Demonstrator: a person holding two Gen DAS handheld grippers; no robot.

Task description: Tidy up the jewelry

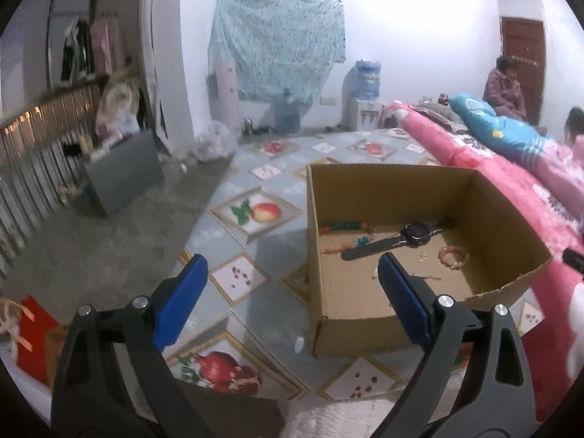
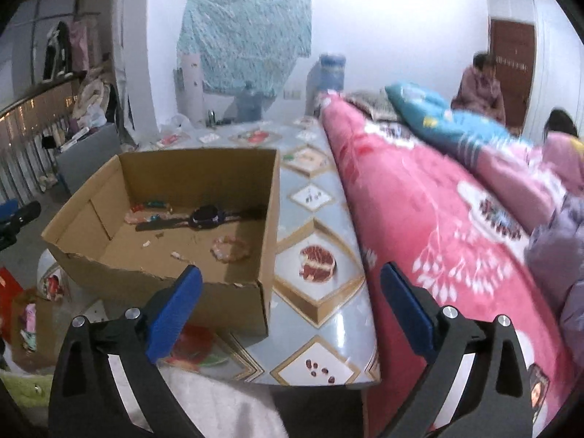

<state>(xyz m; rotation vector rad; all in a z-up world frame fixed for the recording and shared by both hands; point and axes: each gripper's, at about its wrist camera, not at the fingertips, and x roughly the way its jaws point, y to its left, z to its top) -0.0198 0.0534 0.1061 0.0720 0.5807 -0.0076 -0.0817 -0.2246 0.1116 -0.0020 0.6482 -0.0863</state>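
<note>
— While the jewelry lies loose on the floor of the cardboard box, where is each piece?
— A black watch stretches across the middle, a pink bead bracelet lies to its right, and coloured bead strands sit against the far left wall. Small bits near the front are too tiny to name.
— And the grippers?
— Both stand wide with nothing between the pads: the left hand-held gripper above the box's near left corner, the right hand-held gripper over the tabletop at the box's right.
— Risks?
— I judge a low pass could catch the torn near wall and shove the light box toward the pink bedding, scattering pieces.
</note>
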